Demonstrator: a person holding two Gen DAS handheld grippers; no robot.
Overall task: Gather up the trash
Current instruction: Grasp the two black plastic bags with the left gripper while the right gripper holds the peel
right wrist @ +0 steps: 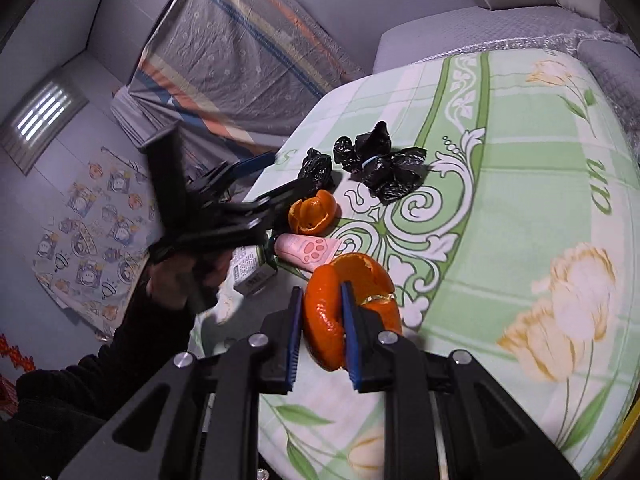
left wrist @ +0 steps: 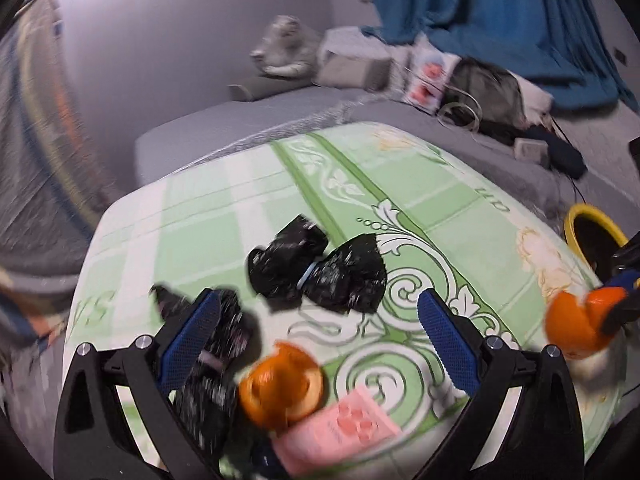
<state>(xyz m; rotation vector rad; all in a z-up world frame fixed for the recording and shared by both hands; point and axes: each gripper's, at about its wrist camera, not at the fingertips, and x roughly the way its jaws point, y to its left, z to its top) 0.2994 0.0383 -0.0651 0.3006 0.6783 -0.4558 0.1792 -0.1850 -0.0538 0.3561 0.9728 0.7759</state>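
**A:** Item one, please. What do I have in hand?

**B:** Orange peel, curled, clamped between the pads of my right gripper at the near edge of the table. Jaws nearly together, peel pinched through its wall. I judge it light, leathery and springy: it bends rather than breaks, but the waxy skin could slide if I grip only a thin flap. Best hold is across the thick curled middle, as now.

**A:** Item two?

**B:** Second orange peel, cup-shaped, lying on the cloth farther in, just beside a pink tube with a paw print. Same handling, I expect; take it by the rim.

**A:** Item three?

**B:** Crumpled black plastic bags. One bundle tied with a blue band sits mid-table; a smaller wad lies to its left, partly behind the left finger in the left wrist view. Soft, near weightless, slippery film by the look of it. I'd pinch a dense knot, not a loose corner.

**A:** Left gripper?

**B:** Jaws wide apart, holding nothing, hovering over the near peel and tube. The picture is blurred.

**A:** Where does it all go?

**B:** Likely the yellow-rimmed bin at the table's right edge.
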